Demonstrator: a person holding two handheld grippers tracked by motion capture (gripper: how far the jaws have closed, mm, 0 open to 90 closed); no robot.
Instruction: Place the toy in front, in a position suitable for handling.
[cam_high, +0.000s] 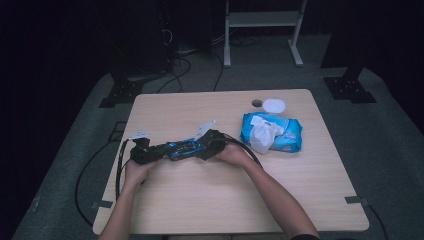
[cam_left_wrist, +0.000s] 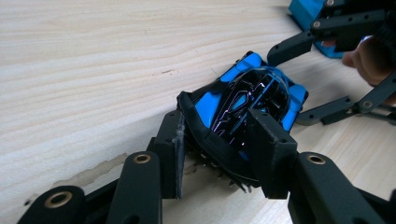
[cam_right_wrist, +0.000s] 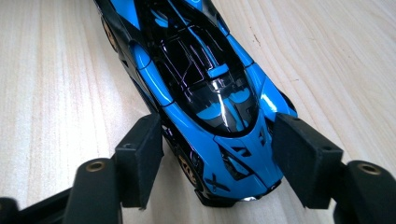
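High view: one wooden table (cam_high: 200, 205), two forearms coming in from the bottom edge, two black grippers meeting just left of the middle. One blue pack of wipes (cam_high: 272, 132) well to the right of the right jaws, one white sheet sticking out of its top, one round white lid (cam_high: 274, 105) just beyond it. One blue-and-black toy car (cam_high: 182, 149) lying level between the two grippers, on the tabletop.

Left gripper view: left gripper (cam_left_wrist: 219, 151) closed on one end of the toy car (cam_left_wrist: 247, 100), both pads pressed against the dark bodywork, the narrow jaws gripping it, a row of small black fins poking out below, between the pads. Far end of the car reaching toward the other gripper's two jaws, seen farther off at upper right, spread to either side of it. One corner of the blue pack at the top edge, beyond those jaws.

Right gripper view: right gripper (cam_right_wrist: 217, 158) standing fairly wide around the nose of the toy car (cam_right_wrist: 210, 93), one pad on each side. Left pad just beside the front wheel, right pad just beside the blue fender; contact on either side not clear. Car body running away from the jaws, up the middle, one dark glossy cabin on top, bare wood on both sides.
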